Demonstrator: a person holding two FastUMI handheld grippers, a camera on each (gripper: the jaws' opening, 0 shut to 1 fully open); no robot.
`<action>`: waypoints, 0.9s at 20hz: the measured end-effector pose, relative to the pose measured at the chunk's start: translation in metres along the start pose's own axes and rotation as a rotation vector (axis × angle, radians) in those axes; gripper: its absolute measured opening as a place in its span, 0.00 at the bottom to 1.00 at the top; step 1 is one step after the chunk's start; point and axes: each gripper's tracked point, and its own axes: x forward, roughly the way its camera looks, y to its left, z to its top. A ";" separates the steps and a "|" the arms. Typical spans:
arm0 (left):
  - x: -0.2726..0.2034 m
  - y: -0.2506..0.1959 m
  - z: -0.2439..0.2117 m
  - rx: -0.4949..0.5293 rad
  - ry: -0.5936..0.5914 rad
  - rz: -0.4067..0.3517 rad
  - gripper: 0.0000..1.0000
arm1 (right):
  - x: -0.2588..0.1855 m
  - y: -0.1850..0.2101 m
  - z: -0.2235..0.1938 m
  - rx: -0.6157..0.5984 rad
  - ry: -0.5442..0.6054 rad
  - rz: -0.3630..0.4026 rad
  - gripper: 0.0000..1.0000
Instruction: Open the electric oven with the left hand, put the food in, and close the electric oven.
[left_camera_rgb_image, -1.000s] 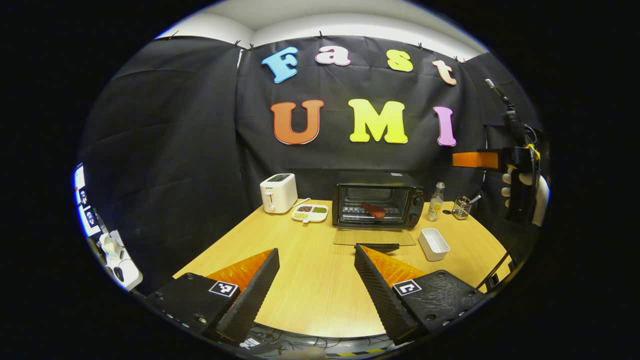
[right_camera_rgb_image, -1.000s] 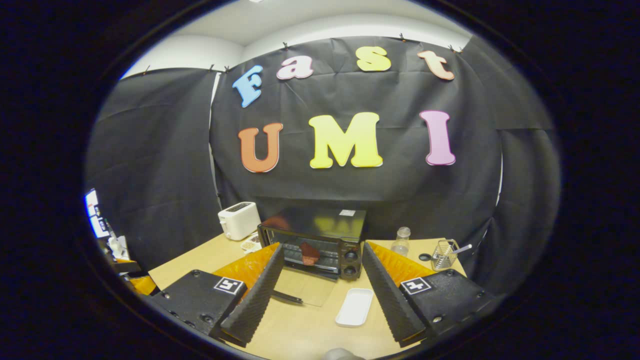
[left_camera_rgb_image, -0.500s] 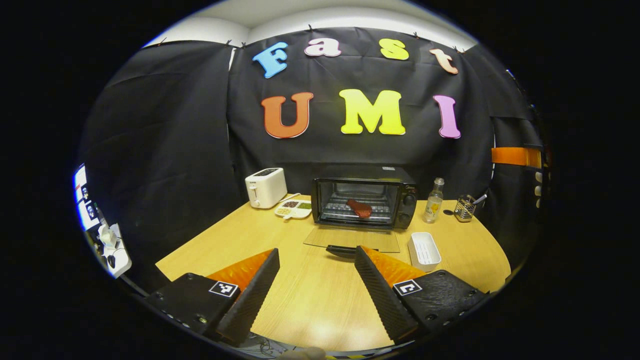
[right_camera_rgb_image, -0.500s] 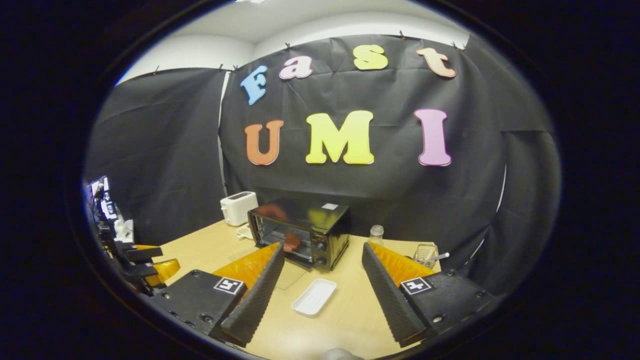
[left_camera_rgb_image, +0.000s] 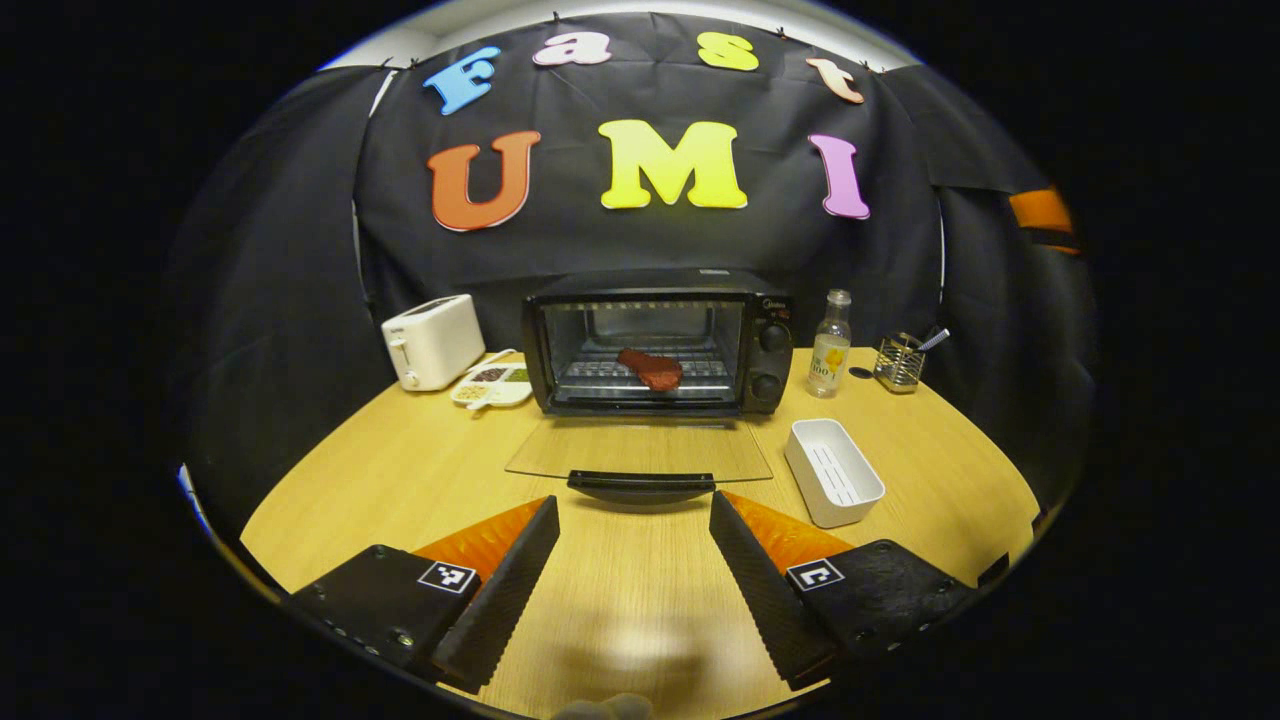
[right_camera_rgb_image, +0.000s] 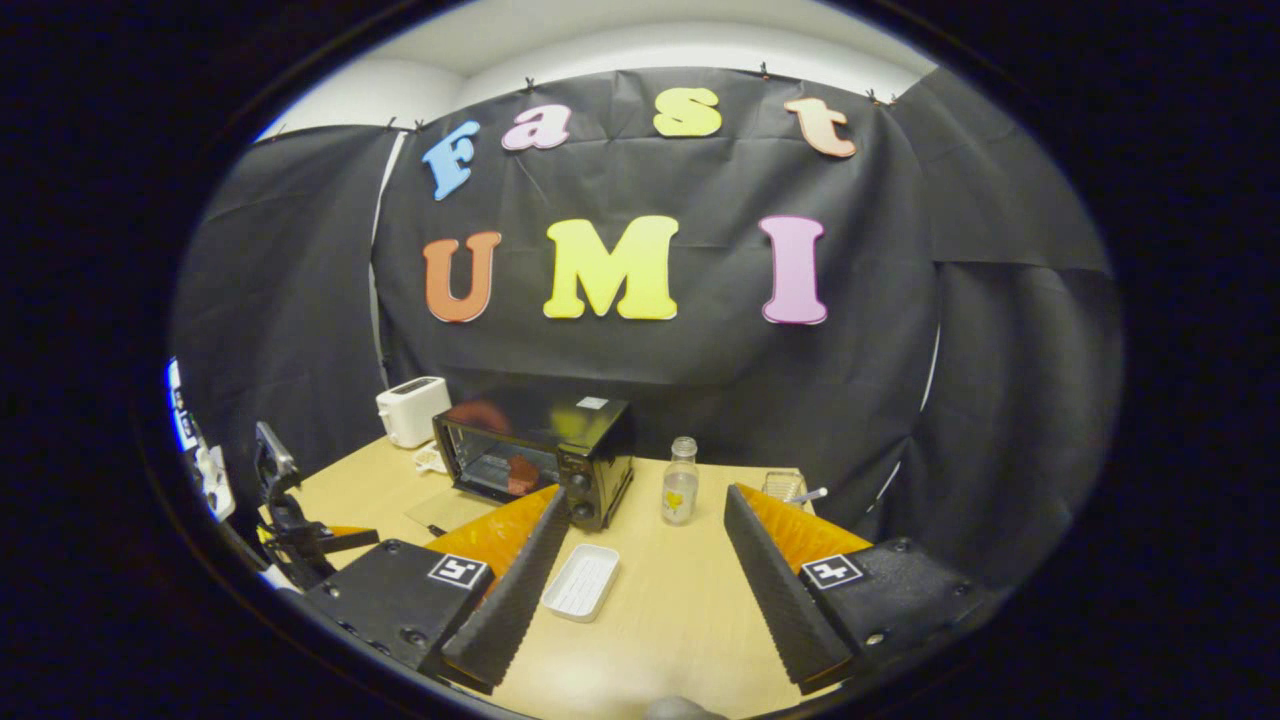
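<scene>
A black electric oven (left_camera_rgb_image: 660, 340) stands at the back of the wooden table with its glass door (left_camera_rgb_image: 640, 452) folded down flat. A reddish piece of food (left_camera_rgb_image: 650, 368) lies on the rack inside. My left gripper (left_camera_rgb_image: 632, 520) is open, low over the table just short of the door's black handle (left_camera_rgb_image: 640, 487), with nothing between its fingers. My right gripper (right_camera_rgb_image: 645, 515) is open and empty too, higher and off to the right; from there the oven (right_camera_rgb_image: 535, 455) sits to the left with the food (right_camera_rgb_image: 520, 473) visible inside.
A white rectangular tray (left_camera_rgb_image: 833, 472) lies right of the door. A small bottle (left_camera_rgb_image: 827, 345) and a wire holder (left_camera_rgb_image: 898, 362) stand at the back right. A white toaster (left_camera_rgb_image: 432, 341) and a divided dish (left_camera_rgb_image: 492, 384) are at the back left.
My left gripper has come closer to the oven and centred on the open door's handle. My right gripper has swung away to the right, so the oven slid leftward in its view.
</scene>
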 end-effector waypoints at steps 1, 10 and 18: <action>0.013 -0.001 -0.008 -0.001 0.022 -0.022 0.97 | -0.004 -0.001 0.001 0.002 0.004 -0.031 0.99; 0.084 0.005 -0.049 0.017 0.115 -0.085 0.97 | -0.035 0.011 -0.002 0.029 0.049 -0.187 0.99; 0.102 0.010 -0.053 0.030 0.141 -0.092 0.97 | -0.032 0.021 -0.002 0.016 0.067 -0.213 0.99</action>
